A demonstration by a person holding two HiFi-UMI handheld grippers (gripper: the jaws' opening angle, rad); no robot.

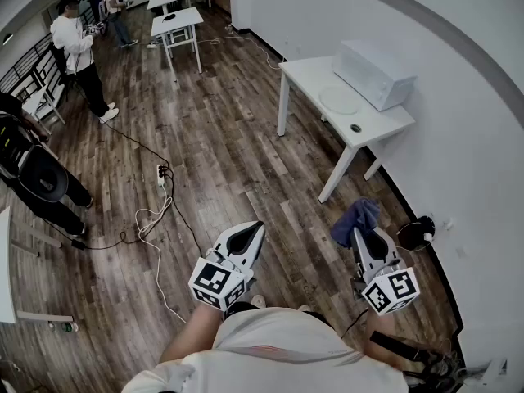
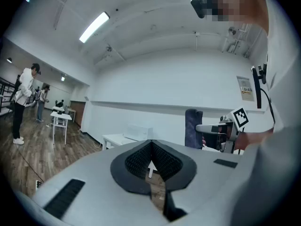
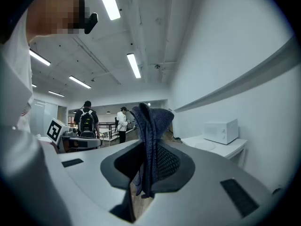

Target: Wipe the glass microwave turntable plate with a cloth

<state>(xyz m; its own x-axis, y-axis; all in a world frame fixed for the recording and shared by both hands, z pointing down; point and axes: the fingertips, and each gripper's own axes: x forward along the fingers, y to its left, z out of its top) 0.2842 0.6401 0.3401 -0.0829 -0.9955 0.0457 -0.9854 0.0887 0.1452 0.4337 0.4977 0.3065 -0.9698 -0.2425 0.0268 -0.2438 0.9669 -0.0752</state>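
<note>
The glass turntable plate (image 1: 339, 101) lies flat on a white table (image 1: 311, 72) by the wall, in front of a white microwave (image 1: 377, 74). Both are far ahead of me, across the wooden floor. My right gripper (image 1: 360, 236) is shut on a dark blue cloth (image 1: 354, 218), which stands up between its jaws (image 3: 151, 126). The right gripper view shows the microwave (image 3: 221, 131) and plate (image 3: 205, 146) at the right. My left gripper (image 1: 254, 232) is shut, with nothing in it. In the left gripper view the table (image 2: 115, 139) is distant and the cloth (image 2: 193, 127) hangs at the right.
A small dark object (image 1: 355, 128) lies on the table near the plate. A power strip (image 1: 161, 173) and cables trail over the floor at the left. A round black thing (image 1: 413, 234) sits by the right wall. People stand at the far left beside more tables (image 1: 176, 23).
</note>
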